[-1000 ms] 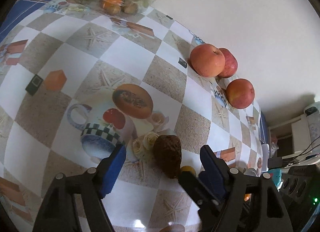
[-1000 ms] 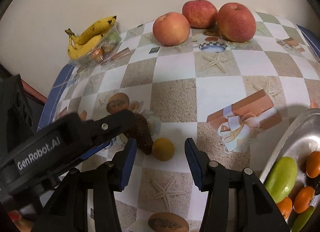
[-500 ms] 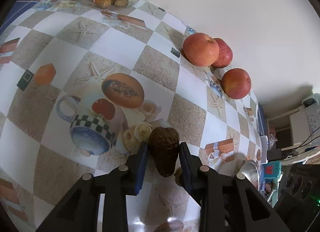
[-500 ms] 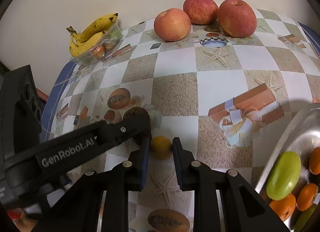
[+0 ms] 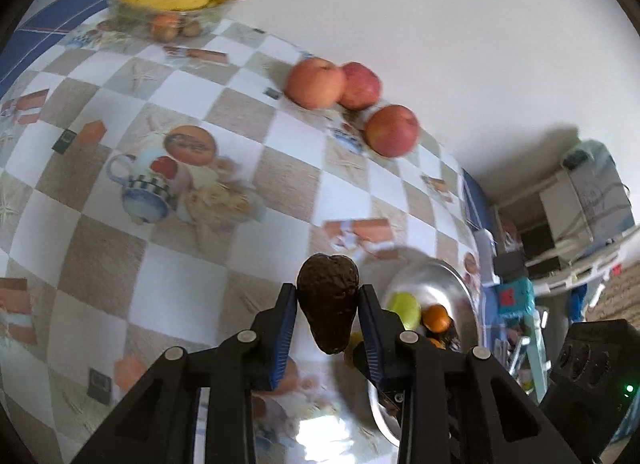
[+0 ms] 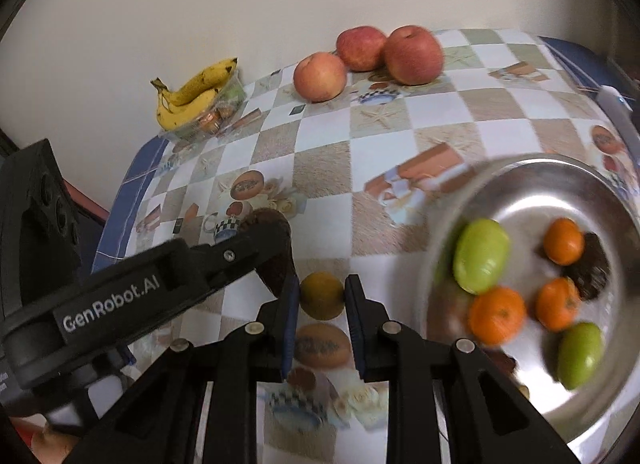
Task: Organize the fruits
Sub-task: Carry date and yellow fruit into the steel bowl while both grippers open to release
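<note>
My left gripper [image 5: 328,304] is shut on a dark brown wrinkled fruit [image 5: 328,300] and holds it above the table, left of the steel bowl [image 5: 436,276]. My right gripper [image 6: 320,296] is shut on a small yellow-orange fruit [image 6: 322,295], lifted above the table, left of the steel bowl [image 6: 532,184]. The bowl holds green fruits [image 6: 480,256], several oranges [image 6: 496,314] and a dark fruit [image 6: 590,268]. The left gripper's body [image 6: 132,292] crosses the right wrist view, with the brown fruit [image 6: 272,224] partly hidden behind it.
Three red apples [image 6: 364,56] sit by the far wall. A clear container [image 6: 216,112] with bananas [image 6: 192,96] on top stands at the far left corner. The table has a checked patterned cloth [image 5: 160,264]. Shelves and clutter [image 5: 580,224] lie beyond the table's right edge.
Both grippers have lifted their fruits off the table and moved right toward the steel bowl, which now shows much more fully in both views.
</note>
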Tool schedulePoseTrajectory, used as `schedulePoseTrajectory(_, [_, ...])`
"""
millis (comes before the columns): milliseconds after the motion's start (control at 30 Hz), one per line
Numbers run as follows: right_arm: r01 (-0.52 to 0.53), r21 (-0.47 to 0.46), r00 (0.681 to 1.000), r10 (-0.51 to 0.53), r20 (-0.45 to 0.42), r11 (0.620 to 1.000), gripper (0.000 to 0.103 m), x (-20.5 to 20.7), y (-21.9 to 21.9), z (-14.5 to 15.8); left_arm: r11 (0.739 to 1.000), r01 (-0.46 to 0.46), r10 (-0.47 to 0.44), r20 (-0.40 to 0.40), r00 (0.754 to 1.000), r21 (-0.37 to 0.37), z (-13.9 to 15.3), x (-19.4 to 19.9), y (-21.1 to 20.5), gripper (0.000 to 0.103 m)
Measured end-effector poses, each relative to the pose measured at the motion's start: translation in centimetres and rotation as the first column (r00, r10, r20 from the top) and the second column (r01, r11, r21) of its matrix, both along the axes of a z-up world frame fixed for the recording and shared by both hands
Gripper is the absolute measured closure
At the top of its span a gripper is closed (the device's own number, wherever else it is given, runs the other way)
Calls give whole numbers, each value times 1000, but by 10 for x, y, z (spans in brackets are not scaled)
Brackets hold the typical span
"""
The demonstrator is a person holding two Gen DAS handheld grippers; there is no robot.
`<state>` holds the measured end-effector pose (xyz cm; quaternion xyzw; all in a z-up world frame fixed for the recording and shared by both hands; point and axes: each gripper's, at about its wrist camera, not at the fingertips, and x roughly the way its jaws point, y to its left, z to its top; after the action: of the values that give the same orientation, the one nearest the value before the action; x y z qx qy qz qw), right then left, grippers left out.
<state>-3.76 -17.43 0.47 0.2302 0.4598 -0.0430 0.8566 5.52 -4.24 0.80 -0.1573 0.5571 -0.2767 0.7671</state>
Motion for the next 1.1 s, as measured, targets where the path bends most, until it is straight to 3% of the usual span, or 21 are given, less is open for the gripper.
schedulePoseTrajectory(167, [72, -26, 997, -72, 5, 997, 79, -24, -27, 7, 997, 74, -74, 23, 997, 5, 8, -22, -24, 69])
schedulePoseTrajectory(300, [185, -89, 982, -188, -20, 979, 79, -40, -63, 10, 981, 185, -187, 28, 982, 48, 6, -41, -59, 69])
schedulePoseTrajectory(467, [267, -35, 960, -269, -83, 963, 79, -54, -96, -3, 961, 261, -263, 7, 965, 86, -7, -56, -86, 70])
schedulePoseTrajectory(533, [280, -56, 952, -285, -111, 958, 79, -55, -100, -8, 951, 279, -283, 13, 959, 131, -13, -60, -95, 70])
schedulePoseTrajectory(833, [268, -49, 945, -273, -179, 962, 77, -53, -100, -24, 944, 274, -278, -5, 961, 181, -26, -59, -92, 68])
schedulePoseTrajectory(1000, [269, -7, 944, -265, -196, 963, 77, -52, -100, -32, 949, 269, -272, -3, 962, 166, -27, -56, -91, 68])
schedulePoseTrajectory(1100, [268, -9, 942, -264, -207, 963, 77, -51, -97, -35, 950, 265, -268, -5, 963, 162, -28, -55, -90, 62])
